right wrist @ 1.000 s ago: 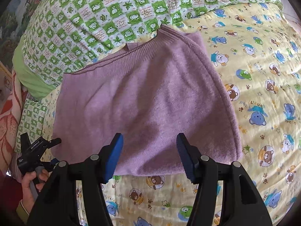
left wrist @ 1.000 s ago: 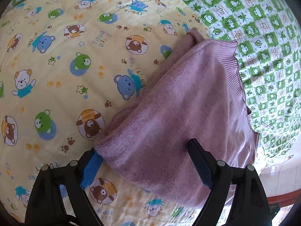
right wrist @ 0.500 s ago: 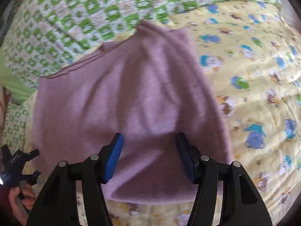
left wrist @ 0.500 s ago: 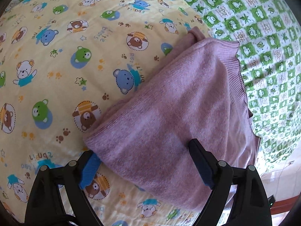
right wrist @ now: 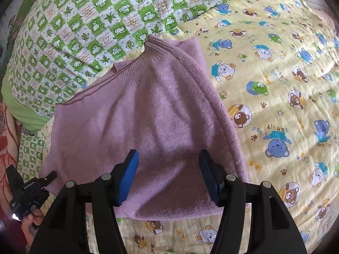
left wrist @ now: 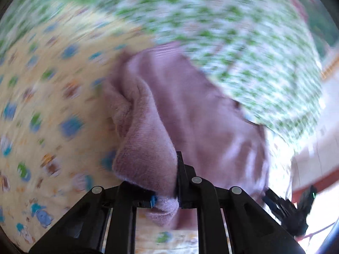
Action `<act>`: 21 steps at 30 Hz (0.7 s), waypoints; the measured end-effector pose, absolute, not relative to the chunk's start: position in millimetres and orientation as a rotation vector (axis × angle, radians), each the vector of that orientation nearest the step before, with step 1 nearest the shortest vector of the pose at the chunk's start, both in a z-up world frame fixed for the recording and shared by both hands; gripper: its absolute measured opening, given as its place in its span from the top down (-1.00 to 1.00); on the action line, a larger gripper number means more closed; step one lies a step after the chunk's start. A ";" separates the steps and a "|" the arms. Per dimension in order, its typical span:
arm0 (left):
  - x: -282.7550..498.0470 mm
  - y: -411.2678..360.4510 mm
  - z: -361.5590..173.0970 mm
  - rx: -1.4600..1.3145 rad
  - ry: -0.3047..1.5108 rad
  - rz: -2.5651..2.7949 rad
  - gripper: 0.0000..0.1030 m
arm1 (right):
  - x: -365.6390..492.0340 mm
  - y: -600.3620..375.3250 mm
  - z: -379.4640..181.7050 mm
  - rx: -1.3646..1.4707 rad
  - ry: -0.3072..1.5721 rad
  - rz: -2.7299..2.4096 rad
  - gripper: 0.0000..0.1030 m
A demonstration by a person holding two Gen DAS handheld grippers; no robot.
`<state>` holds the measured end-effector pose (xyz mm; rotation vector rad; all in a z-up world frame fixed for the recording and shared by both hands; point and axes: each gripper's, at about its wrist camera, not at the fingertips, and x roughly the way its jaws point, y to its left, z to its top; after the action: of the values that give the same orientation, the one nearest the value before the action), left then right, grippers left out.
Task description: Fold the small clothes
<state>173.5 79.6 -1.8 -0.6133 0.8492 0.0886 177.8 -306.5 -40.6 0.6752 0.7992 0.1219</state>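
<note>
Now left gripper (left wrist: 167,192) has just snapped closed on the purple garment's (right wrist: 148,127) corner, lifting it off the yellow bear quilt (right wrist: 286,84); fold begun. Right gripper (right wrist: 168,177) gapes above, holding nothing.

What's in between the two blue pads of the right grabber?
Only the purple sweater behind them. The right gripper stands open, pinching nothing, as the right wrist view shows.

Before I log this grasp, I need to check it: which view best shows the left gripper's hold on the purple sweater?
The left wrist view: the left gripper is shut on a bunched fold of the purple sweater, though the background is blurred. The right wrist view shows the sweater spread flat, not the pinch.
</note>
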 end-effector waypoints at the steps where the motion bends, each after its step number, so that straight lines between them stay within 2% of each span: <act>1: 179.0 65.4 8.0 -0.581 0.838 0.040 0.76 | 176.4 -308.4 -38.9 0.678 0.795 0.121 -0.17; 5: 199.2 2.1 28.4 -0.489 0.834 -0.168 0.76 | 173.5 -318.8 -31.9 0.704 0.769 0.118 -0.17; 10: 220.9 -69.2 -7.0 -0.358 0.962 -0.321 0.80 | 186.0 -328.9 -21.3 0.710 0.749 0.155 -0.17; 14: 228.0 -77.7 -37.7 -0.378 1.038 -0.318 0.80 | 209.6 -324.8 -17.0 0.697 0.762 0.222 -0.17; 17: 228.2 -69.4 -40.4 -0.414 1.041 -0.318 0.80 | 232.7 -310.1 -14.5 0.682 0.780 0.309 -0.18; 19: 226.7 -65.9 -39.2 -0.426 1.039 -0.322 0.80 | 250.2 -296.7 -11.8 0.674 0.780 0.378 -0.28; 21: 225.2 -59.6 -39.2 -0.445 1.041 -0.325 0.80 | 266.8 -282.8 -8.5 0.657 0.774 0.441 -0.29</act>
<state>225.2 -59.6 -39.2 -0.4450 1.0407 -0.3254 266.8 -282.8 -8.5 0.6565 0.7740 0.4413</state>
